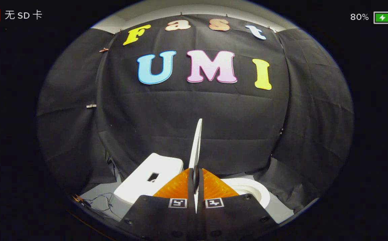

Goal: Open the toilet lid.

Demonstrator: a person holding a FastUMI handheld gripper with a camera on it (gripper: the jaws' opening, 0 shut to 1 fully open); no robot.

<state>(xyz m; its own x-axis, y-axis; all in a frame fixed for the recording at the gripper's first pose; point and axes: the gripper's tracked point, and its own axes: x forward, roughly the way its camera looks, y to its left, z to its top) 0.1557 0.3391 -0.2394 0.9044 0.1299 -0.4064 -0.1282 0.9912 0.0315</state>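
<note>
Gripper view: I see my gripper with both fingers pinching the thin edge of the white toilet lid, which stands raised on edge between them, the tank to one side and the open bowl to the other.

Smooth plastic lid (cloth wall)

1. The toilet lid was plain white, gripped edge-on between both fingers of the gripper.
2. The toilet tank was white too, with a small dark opening on top.
3. The bowl rim was white.
4. The floor was pale grey — thin dark cables lay across it.
</note>
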